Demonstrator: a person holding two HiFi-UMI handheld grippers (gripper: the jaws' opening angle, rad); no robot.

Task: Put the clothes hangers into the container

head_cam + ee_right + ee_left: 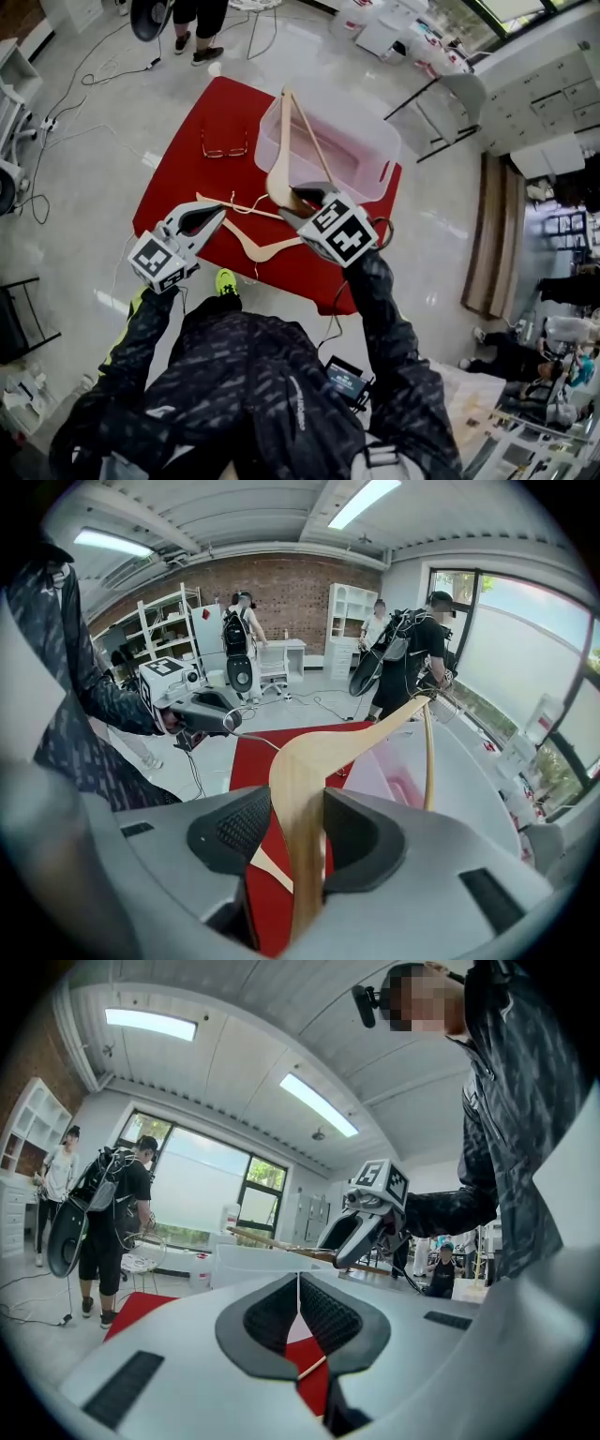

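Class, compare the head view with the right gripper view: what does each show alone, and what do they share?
Head view only: the marker cube on the right gripper. Right gripper view only: ceiling lights, and the textured pads of its fingers pressing the wooden hanger. Both: that hanger, the clear container, the red table and the left gripper.

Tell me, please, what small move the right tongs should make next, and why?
Probably ease the wooden hanger forward and down into the container: the right tongs are clamped on its curved middle, it is held clear of the red table, and its far end seems to be above the container.
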